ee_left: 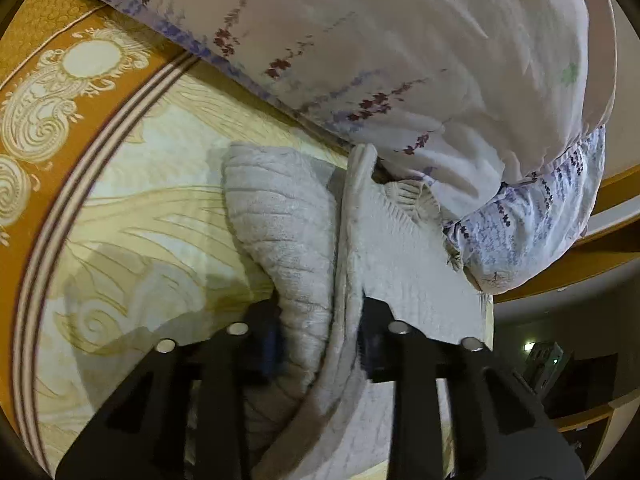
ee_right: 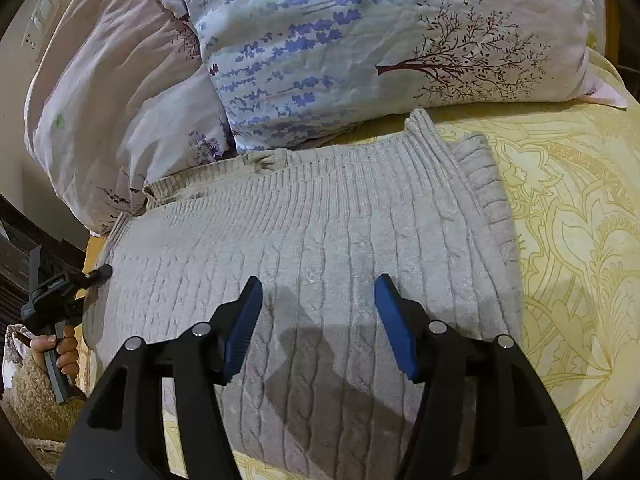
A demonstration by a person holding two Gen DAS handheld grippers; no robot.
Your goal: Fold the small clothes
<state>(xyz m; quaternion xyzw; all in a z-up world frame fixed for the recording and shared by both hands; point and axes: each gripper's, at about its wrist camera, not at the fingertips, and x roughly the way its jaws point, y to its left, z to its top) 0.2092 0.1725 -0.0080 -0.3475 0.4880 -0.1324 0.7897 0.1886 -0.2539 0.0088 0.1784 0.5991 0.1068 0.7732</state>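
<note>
On bedspread, below pillows: grey sweater lying flat, one side folded over. Left gripper clamped on bunched sweater edge. Right gripper hovers above sweater, jaws wide apart, holding nothing

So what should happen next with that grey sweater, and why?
Probably the left gripper should carry its pinched edge across the sweater toward the right side, making a fold. It is shut on a bunched edge of the knit, while the right gripper hovers open over the flat middle, holding nothing, on the yellow bedspread.
</note>
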